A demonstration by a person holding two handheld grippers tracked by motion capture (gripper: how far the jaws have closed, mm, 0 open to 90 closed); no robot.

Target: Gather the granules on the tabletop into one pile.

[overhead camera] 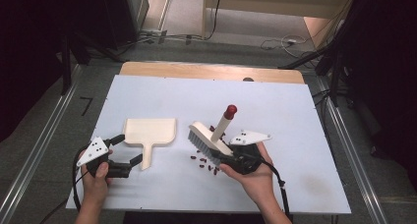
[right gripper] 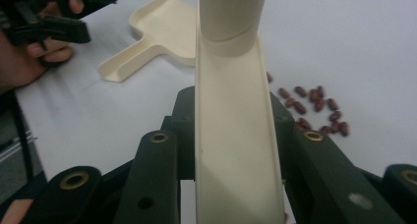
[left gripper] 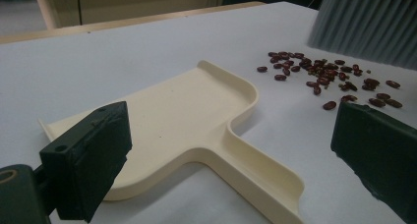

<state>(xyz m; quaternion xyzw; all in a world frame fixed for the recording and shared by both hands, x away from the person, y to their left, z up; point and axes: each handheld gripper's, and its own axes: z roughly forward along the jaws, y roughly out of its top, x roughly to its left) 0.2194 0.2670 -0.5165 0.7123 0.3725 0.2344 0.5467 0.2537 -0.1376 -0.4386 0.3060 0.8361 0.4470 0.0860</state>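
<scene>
A cream dustpan [overhead camera: 150,131] lies flat on the white table, its handle pointing toward the person. My left gripper [overhead camera: 129,149] is open beside that handle; in the left gripper view its jaws stand wide apart either side of the dustpan [left gripper: 187,121] handle without touching it. My right gripper [overhead camera: 231,157] is shut on the cream back of a brush [overhead camera: 209,138] with grey bristles and a red-tipped handle, held tilted. Several dark red beans [overhead camera: 204,162] lie scattered beside the bristles [left gripper: 369,22]. The right gripper view shows the brush back [right gripper: 231,135] clamped between the jaws, with beans [right gripper: 314,106] to its right.
The white table sheet [overhead camera: 295,116] has bare room to the right and at the back. A wooden strip [overhead camera: 211,70] runs along the far edge. Metal rails [overhead camera: 44,135] flank the table, and cables lie on the floor behind it.
</scene>
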